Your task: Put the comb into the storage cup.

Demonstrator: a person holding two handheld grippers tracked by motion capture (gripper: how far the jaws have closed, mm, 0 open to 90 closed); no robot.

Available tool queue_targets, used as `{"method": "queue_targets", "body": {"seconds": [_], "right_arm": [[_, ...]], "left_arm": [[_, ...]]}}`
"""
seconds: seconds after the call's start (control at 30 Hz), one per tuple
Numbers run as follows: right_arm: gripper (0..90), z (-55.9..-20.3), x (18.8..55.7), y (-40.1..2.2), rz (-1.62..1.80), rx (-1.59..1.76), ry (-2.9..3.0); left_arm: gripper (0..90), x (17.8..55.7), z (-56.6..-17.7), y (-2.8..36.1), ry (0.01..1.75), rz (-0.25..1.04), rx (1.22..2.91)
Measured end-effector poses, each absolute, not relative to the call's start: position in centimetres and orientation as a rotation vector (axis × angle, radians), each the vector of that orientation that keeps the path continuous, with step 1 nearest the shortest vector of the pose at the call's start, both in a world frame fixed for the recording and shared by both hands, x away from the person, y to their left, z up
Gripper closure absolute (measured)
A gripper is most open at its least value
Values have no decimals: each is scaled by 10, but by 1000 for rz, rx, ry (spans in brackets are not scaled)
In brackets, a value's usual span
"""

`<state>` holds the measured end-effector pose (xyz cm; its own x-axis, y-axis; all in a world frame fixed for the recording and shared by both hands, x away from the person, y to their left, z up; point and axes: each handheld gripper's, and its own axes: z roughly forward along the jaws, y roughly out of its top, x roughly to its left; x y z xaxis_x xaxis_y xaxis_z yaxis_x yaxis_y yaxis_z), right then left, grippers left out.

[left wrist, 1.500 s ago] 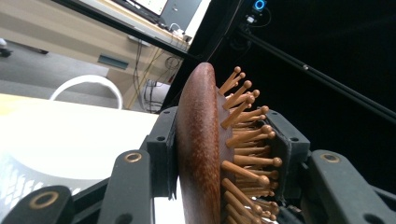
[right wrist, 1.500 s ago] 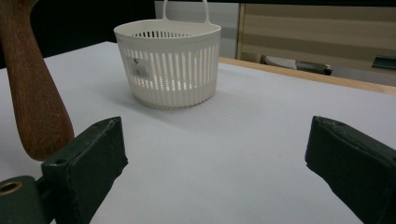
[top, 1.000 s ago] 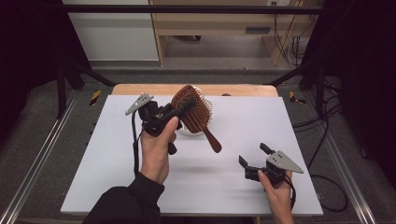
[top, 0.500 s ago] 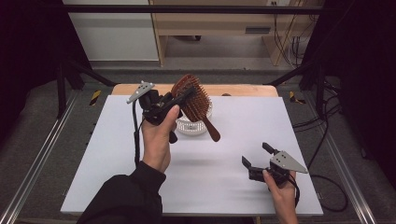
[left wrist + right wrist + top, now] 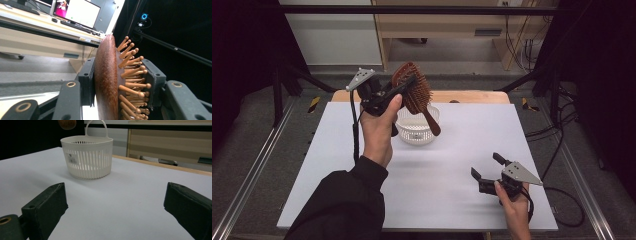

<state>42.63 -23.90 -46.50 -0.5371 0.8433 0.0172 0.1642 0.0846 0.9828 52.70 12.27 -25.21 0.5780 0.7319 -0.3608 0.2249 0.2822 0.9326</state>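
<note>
High view has my left gripper (image 5: 399, 92) up in the air over the far side of the table (image 5: 452, 200), clamped on the head of the brush (image 5: 414, 92). One jaw sits on the smooth wooden back, the other presses into the bristle side; the left gripper view shows that nicely, with the brush (image 5: 107, 82) standing edge-on between the pads and the wooden pins poking out to the right. Its handle angles down and away from the jaws, with the tip hanging above the white basket (image 5: 417, 127), which sits on the table just below the gripper. Whether the tip is over the opening or just over the rim, I can't really tell from up there.

My right gripper (image 5: 484, 167) is low on the near right of the table, well apart from the left one, jaws wide apart with nothing in them. Looking along them, the basket (image 5: 86, 157) stands straight ahead, a bit left, upright with its handle up.
</note>
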Motion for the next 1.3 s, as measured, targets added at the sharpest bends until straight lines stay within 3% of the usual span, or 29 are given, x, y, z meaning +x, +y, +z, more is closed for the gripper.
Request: {"method": "queue_targets", "body": {"seconds": [1.3], "right_arm": [[54, -465, 426, -234, 1536, 985, 1779]], "left_arm": [[516, 564, -255, 129, 970, 542, 1277]]}}
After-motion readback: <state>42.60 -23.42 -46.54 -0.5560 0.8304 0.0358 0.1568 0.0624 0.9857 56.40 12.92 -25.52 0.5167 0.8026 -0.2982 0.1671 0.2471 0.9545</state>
